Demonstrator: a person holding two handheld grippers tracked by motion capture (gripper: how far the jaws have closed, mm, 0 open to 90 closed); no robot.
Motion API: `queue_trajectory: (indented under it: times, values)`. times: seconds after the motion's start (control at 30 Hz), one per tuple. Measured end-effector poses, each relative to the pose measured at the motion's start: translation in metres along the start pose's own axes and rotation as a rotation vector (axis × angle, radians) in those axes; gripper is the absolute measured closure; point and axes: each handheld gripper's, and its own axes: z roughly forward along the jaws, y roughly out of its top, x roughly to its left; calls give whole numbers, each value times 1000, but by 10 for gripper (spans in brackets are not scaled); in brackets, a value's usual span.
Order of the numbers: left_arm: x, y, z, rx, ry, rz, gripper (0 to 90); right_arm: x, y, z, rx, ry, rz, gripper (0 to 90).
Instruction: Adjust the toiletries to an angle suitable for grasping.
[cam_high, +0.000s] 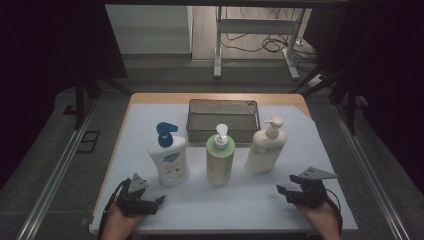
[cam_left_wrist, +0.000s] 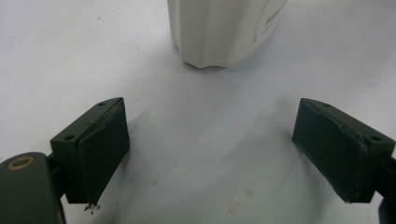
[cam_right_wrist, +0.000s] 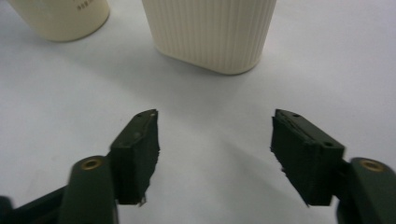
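Bottles upright, beyond both gaping tools

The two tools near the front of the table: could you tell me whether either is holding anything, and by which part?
Nothing is held. The left tool and the right tool both rest open on the table, short of the three pump bottles.

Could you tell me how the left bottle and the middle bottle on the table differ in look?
The left bottle is white with a blue pump; the middle bottle is green with a white pump. The left bottle is broad and carries a blue label; the middle bottle is a slimmer cylinder. Both stand upright before the tray.
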Motion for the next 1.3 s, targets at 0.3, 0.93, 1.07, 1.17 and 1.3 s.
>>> queue_trajectory:
  times: [0.3, 0.93, 1.07, 1.17, 1.3]
  values:
    - [0, 0, 0, 0, 0, 0, 107, -7, 10, 0, -25, 21, 35, 598]
    - [0, 0, 0, 0, 0, 0, 107, -12, 27, 17, -32, 15, 43, 825]
    - [0, 0, 0, 0, -1, 0, 107, -15, 29, 23, -31, 12, 55, 843]
    - [0, 0, 0, 0, -1, 0, 107, -16, 30, 26, -29, 12, 60, 848]
    - [0, 0, 0, 0, -1, 0, 107, -16, 32, 30, -26, 14, 73, 848]
